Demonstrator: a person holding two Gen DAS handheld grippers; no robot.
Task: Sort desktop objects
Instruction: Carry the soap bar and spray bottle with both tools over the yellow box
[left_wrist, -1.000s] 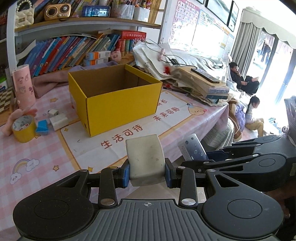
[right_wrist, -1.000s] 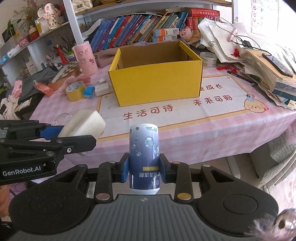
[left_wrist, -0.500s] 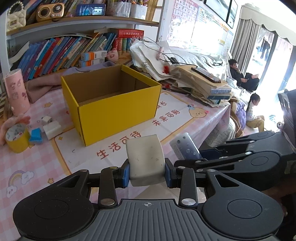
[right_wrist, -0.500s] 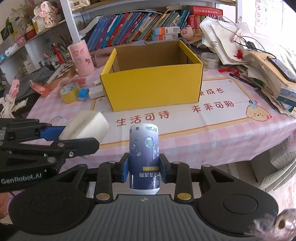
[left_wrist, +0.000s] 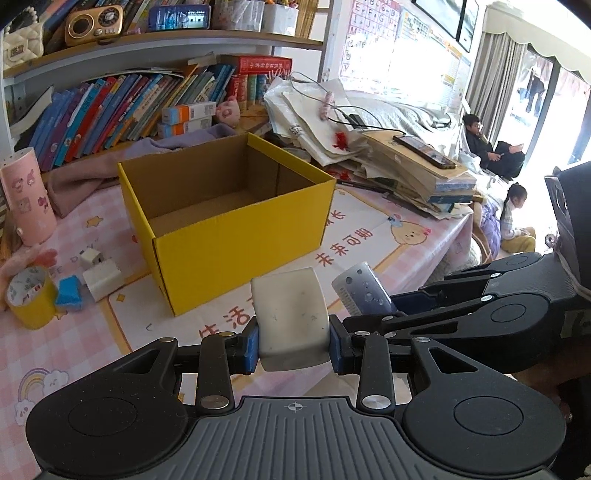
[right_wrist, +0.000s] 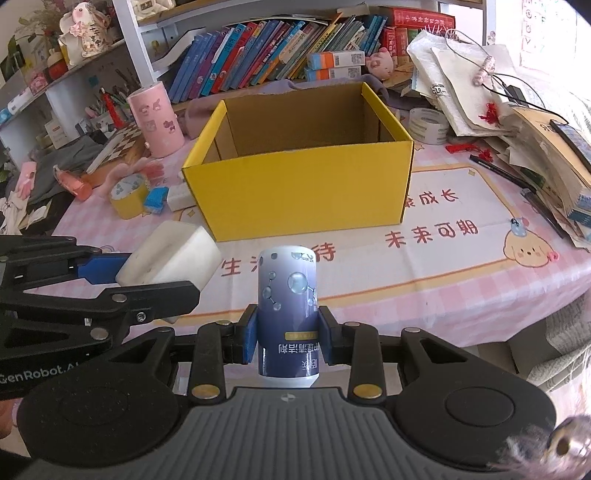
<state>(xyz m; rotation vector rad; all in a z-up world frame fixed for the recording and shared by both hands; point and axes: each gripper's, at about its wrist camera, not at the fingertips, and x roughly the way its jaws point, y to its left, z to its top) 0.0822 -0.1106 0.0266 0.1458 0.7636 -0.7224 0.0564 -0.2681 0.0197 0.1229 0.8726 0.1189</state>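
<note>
Yellow cardboard box (right_wrist: 299, 192), open-topped and seemingly empty, stood mid-table on a pink checked cloth (left_wrist: 48, 343). Left gripper (left_wrist: 293, 345) was clamped on a white foam block (left_wrist: 291, 317); right gripper (right_wrist: 287, 341) was clamped on a blue-labelled bottle (right_wrist: 287, 306). Both items hung in the air short of the box's near wall, side by side. Unsorted on the cloth left of the box: a yellow tape roll (right_wrist: 129, 194), a small blue block (right_wrist: 155, 197), a white eraser (right_wrist: 179, 195). Judged progress: early; nothing boxed yet, two items in transit, several waiting.
</note>
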